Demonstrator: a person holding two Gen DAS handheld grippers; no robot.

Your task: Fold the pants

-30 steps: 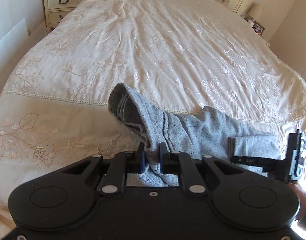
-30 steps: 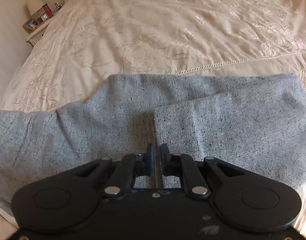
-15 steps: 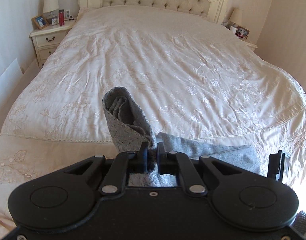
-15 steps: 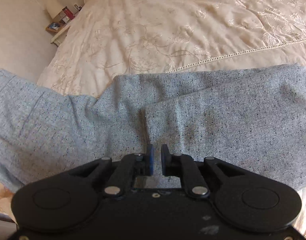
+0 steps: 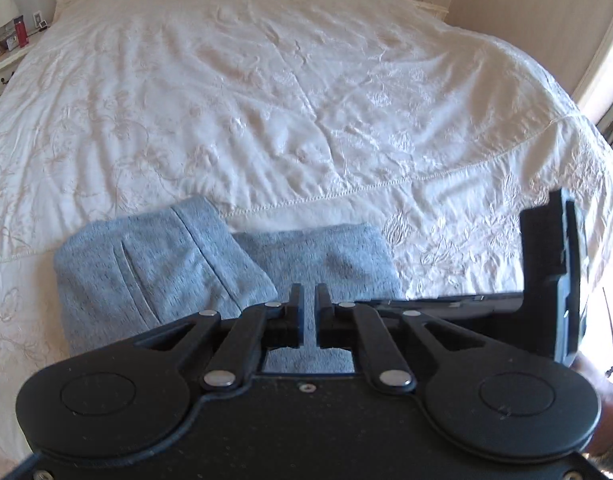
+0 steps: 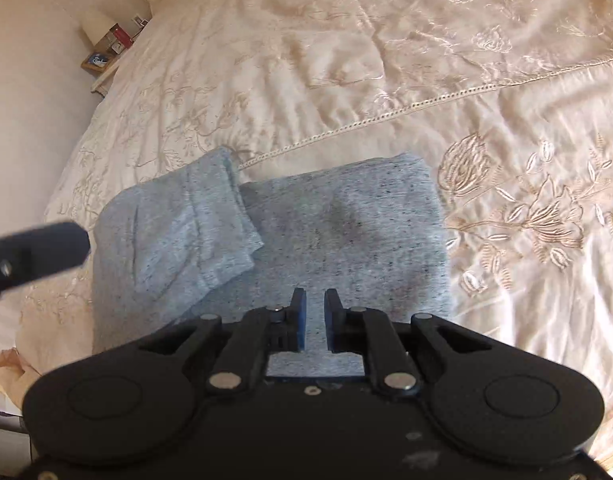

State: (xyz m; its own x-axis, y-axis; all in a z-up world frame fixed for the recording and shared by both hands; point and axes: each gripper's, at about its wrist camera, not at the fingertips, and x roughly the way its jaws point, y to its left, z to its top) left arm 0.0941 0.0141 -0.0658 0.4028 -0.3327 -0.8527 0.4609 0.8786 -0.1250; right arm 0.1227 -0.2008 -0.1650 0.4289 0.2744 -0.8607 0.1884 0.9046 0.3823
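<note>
The grey speckled pants point(image 5: 226, 264) lie folded in a compact stack on the cream bedspread point(image 5: 306, 100) near the bed's foot edge; they also show in the right wrist view point(image 6: 338, 236), with a smaller folded flap on the left part. My left gripper point(image 5: 309, 294) hovers just above the stack's near edge, jaws slightly apart with nothing between them. My right gripper point(image 6: 315, 300) is likewise over the stack, jaws a little apart and empty. The right gripper's body shows at the right of the left wrist view point(image 5: 554, 280); the left one shows blurred at the left of the right wrist view point(image 6: 30, 256).
The embroidered bedspread point(image 6: 426, 60) covers the whole bed, with a lace seam point(image 6: 386, 116) just beyond the pants. A nightstand with a lamp and small items point(image 5: 10, 40) stands at the far left. The bed's foot edge lies close below the grippers.
The left gripper carried the lifted pant end across onto the rest, laid it down and let go. The right gripper also released its hold. The pants now lie as a folded stack.
</note>
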